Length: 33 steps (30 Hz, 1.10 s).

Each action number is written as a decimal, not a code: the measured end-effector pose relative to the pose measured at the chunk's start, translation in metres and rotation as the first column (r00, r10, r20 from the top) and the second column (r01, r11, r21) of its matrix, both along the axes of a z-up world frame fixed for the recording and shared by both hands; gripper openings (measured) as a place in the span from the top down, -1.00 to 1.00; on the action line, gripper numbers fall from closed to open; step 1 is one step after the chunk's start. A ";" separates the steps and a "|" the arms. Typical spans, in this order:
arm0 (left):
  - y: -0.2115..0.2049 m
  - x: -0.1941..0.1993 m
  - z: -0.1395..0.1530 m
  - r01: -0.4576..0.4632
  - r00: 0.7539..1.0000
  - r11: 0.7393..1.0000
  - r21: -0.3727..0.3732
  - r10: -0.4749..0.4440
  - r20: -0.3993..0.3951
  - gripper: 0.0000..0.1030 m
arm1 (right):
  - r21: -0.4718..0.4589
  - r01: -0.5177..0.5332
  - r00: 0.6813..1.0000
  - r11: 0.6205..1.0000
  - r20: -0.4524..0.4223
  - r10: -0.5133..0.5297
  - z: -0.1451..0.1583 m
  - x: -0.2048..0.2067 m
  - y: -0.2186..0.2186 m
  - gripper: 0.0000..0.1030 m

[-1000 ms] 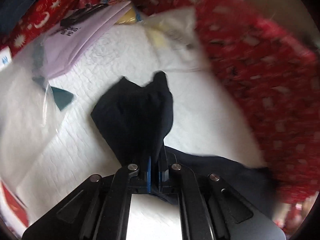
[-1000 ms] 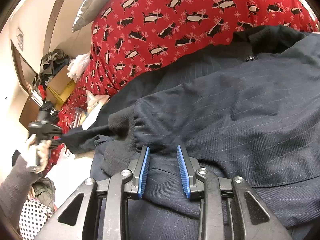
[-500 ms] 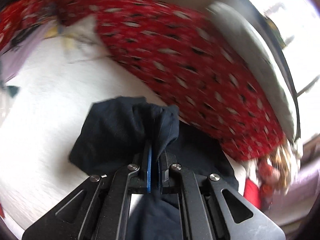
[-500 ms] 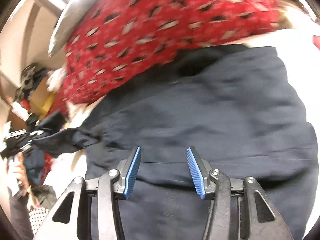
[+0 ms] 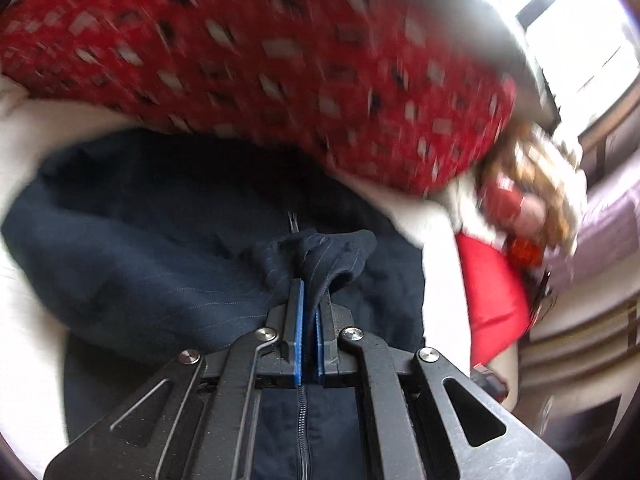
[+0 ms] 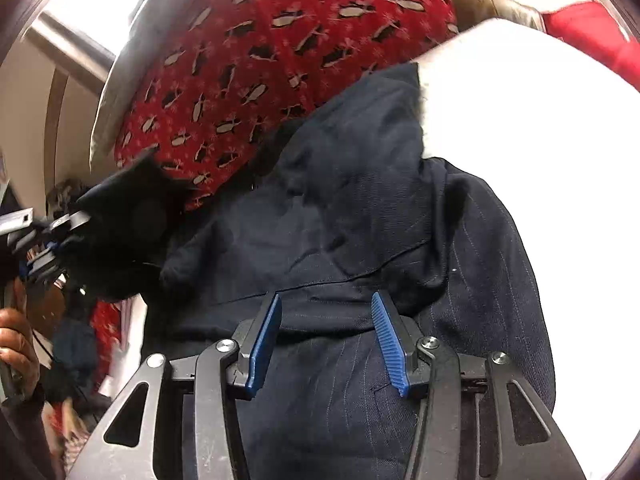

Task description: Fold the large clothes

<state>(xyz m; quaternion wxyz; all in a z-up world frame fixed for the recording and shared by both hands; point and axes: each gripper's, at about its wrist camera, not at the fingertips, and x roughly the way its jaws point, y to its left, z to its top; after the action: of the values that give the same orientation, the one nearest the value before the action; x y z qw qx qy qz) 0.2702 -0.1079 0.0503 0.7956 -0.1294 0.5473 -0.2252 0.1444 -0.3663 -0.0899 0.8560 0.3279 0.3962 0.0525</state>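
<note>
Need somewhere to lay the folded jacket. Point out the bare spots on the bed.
Bare white bedcover lies right of the navy jacket, bordered behind by the red penguin blanket. A white strip flanks the jacket's left. The red cushion side looks crowded.

The right gripper hangs over a dark navy pinstriped jacket, its blue pads standing apart with the cloth lying beneath them, not pinched. Its jaws have just been opening. The jacket is spread across a white bedcover, bunched and creased along its upper half. Behind it rises a red blanket printed with penguins, and a grey pillow leans at the blanket's far edge. Off to the left, the left gripper is clamped on a dark sleeve end of the jacket, lifted clear of the bed. A hand grasps its handle below.
</note>
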 end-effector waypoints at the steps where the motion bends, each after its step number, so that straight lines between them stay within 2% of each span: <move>1: -0.009 0.003 -0.018 0.004 0.999 1.000 0.011 -0.003 -0.039 0.95 | -0.011 -0.004 1.000 1.000 0.006 0.004 0.000 0.000 0.001 0.05; 3: -0.018 0.007 -0.052 0.000 0.993 1.000 0.017 0.002 -0.119 0.95 | -0.009 -0.003 1.000 1.000 0.009 0.003 0.000 0.001 0.002 0.05; 6: -0.017 0.010 -0.081 -0.016 0.981 1.000 0.025 0.020 -0.194 0.95 | 0.010 0.006 1.000 1.000 -0.009 -0.006 0.001 0.002 0.000 0.06; 8: -0.007 0.007 -0.087 -0.023 0.974 0.999 -0.025 0.016 -0.227 0.92 | 0.020 0.017 0.999 1.000 -0.037 -0.016 0.006 0.005 0.000 0.02; 9: 0.000 0.004 -0.085 -0.017 0.972 0.998 -0.064 0.002 -0.233 0.89 | 0.025 0.049 0.999 0.998 -0.021 -0.049 0.011 0.008 -0.001 0.01; 11: 0.019 -0.007 -0.075 -0.009 0.975 0.990 -0.143 -0.023 -0.222 0.58 | 0.069 0.062 0.998 0.996 0.021 -0.064 0.023 0.017 -0.001 -0.04; 13: 0.040 -0.016 -0.067 -0.014 0.981 0.983 -0.186 -0.022 -0.190 0.33 | 0.094 0.053 0.998 0.994 0.035 -0.057 0.029 0.030 0.004 -0.18; 14: 0.058 -0.025 -0.061 -0.025 0.987 0.978 -0.206 -0.008 -0.159 0.26 | 0.099 0.040 0.999 0.994 0.024 -0.043 0.030 0.043 0.010 -0.19; 16: 0.081 -0.033 -0.058 -0.042 0.991 0.975 -0.219 0.013 -0.134 0.26 | 0.104 0.026 1.000 0.994 0.004 -0.027 0.028 0.061 0.020 -0.19; 20: 0.124 -0.038 -0.063 -0.111 0.989 0.979 -0.171 0.091 -0.119 0.26 | 0.167 -0.029 0.995 0.986 -0.088 0.044 0.007 0.103 0.058 -0.19; 22: 0.136 -0.035 -0.071 -0.153 0.982 0.974 -0.168 0.131 -0.139 0.26 | 0.113 -0.038 0.996 0.993 -0.070 0.046 0.011 0.108 0.075 0.33; 23: 0.143 -0.033 -0.074 -0.176 0.977 0.969 -0.171 0.151 -0.148 0.26 | 0.093 -0.065 0.996 0.994 -0.050 0.070 0.017 0.112 0.081 0.80; 25: 0.149 -0.030 -0.079 -0.206 0.971 0.964 -0.169 0.180 -0.157 0.26 | 0.049 -0.076 0.997 0.996 0.007 0.075 0.035 0.108 0.087 0.80; 26: 0.152 -0.027 -0.084 -0.223 0.966 0.960 -0.167 0.196 -0.168 0.26 | 0.034 -0.063 0.996 0.997 0.068 0.060 0.048 0.100 0.085 0.81; 27: 0.154 -0.026 -0.087 -0.232 0.963 0.957 -0.173 0.201 -0.178 0.26 | 0.019 -0.036 0.992 0.999 0.122 0.033 0.060 0.089 0.077 0.81; 29: 0.156 -0.025 -0.094 -0.248 0.957 0.950 -0.188 0.210 -0.198 0.26 | 0.022 0.053 0.985 0.998 0.163 -0.056 0.072 0.069 0.051 0.81; 30: 0.158 -0.023 -0.096 -0.255 0.955 0.947 -0.198 0.215 -0.204 0.26 | 0.027 0.098 0.983 0.995 0.153 -0.101 0.071 0.062 0.038 0.81; 33: 0.164 -0.023 -0.097 -0.280 0.950 0.930 -0.237 0.233 -0.208 0.26 | 0.016 0.219 0.975 0.976 0.042 -0.219 0.049 0.050 -0.003 0.81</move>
<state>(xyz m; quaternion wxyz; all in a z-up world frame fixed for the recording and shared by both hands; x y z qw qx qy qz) 0.2475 0.0563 -0.0471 0.7424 -0.3239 0.5590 -0.1773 0.1945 -0.3695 -0.0405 0.8631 0.3733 0.3387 -0.0326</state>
